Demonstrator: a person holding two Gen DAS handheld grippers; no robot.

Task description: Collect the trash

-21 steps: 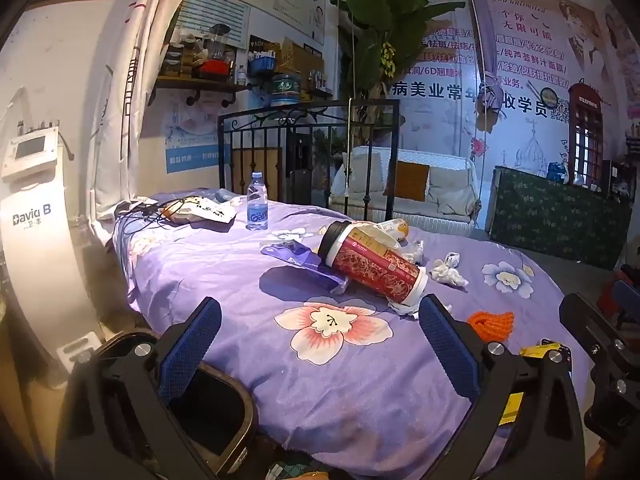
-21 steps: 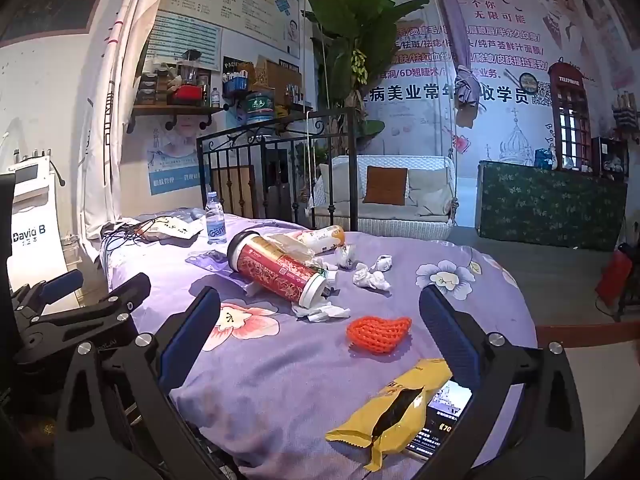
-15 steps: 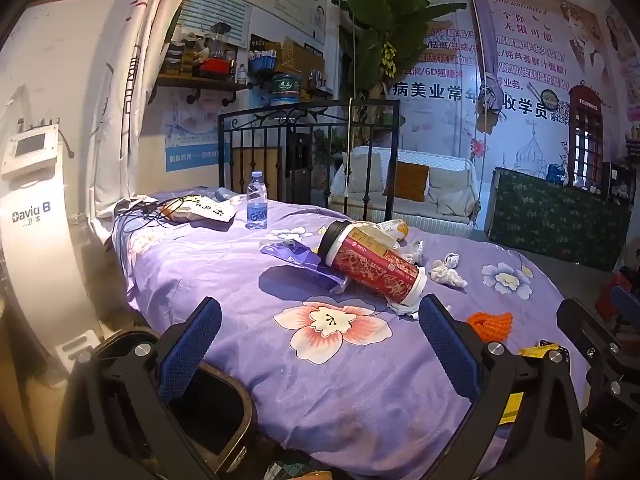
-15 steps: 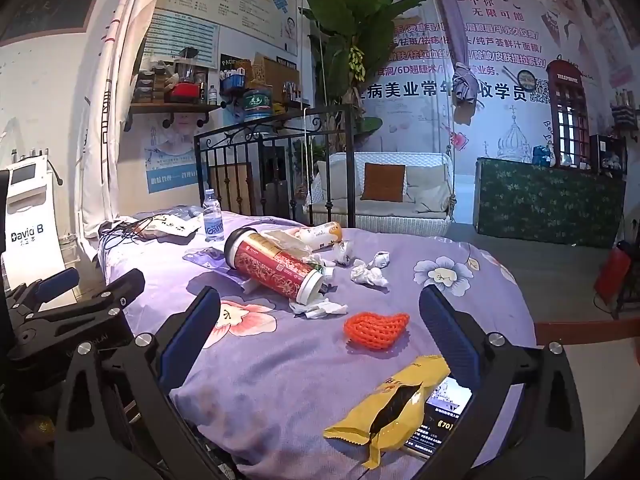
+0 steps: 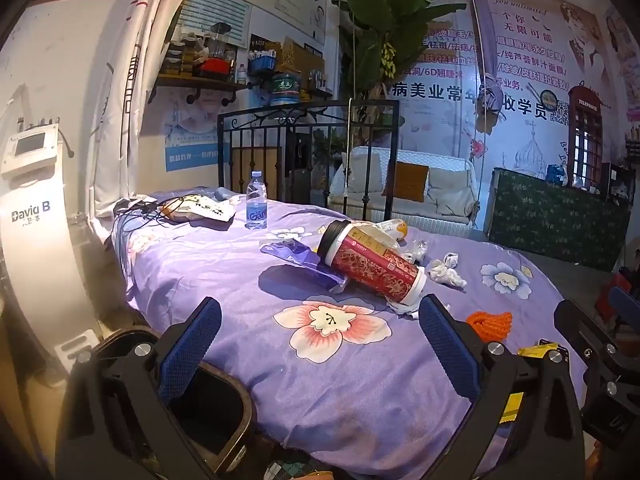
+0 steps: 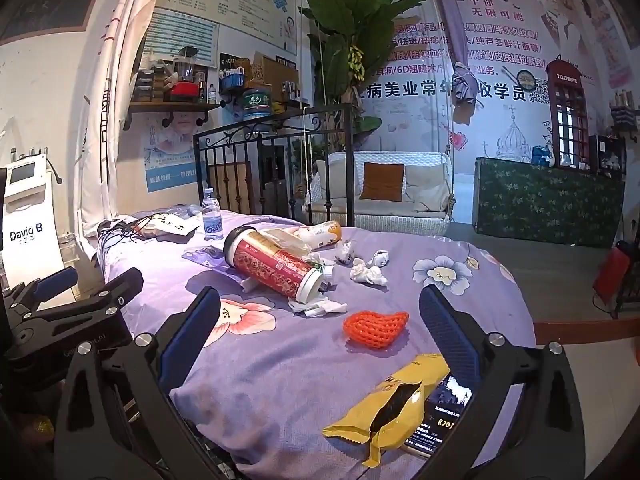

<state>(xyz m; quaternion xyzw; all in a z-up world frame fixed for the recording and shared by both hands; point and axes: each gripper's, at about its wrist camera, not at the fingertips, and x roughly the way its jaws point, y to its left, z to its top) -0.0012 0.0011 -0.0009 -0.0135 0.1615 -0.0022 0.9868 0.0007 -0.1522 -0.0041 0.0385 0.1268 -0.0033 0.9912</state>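
Observation:
Trash lies on a purple flowered bed. A big red paper cup lies on its side, also in the right wrist view. Crumpled white tissues, an orange foam net and an open yellow snack wrapper lie near it. A dark trash bin stands at the bed's near left corner. My left gripper is open and empty above the bed edge beside the bin. My right gripper is open and empty, short of the net and wrapper.
A water bottle, papers and cables lie at the bed's far end by a black iron headboard. A purple plastic wrapper lies by the cup. A phone lies under the yellow wrapper. A white machine stands left.
The right gripper has shifted slightly, so the trash sits a little lower-left in its view. The left gripper has barely moved. Both stay open.

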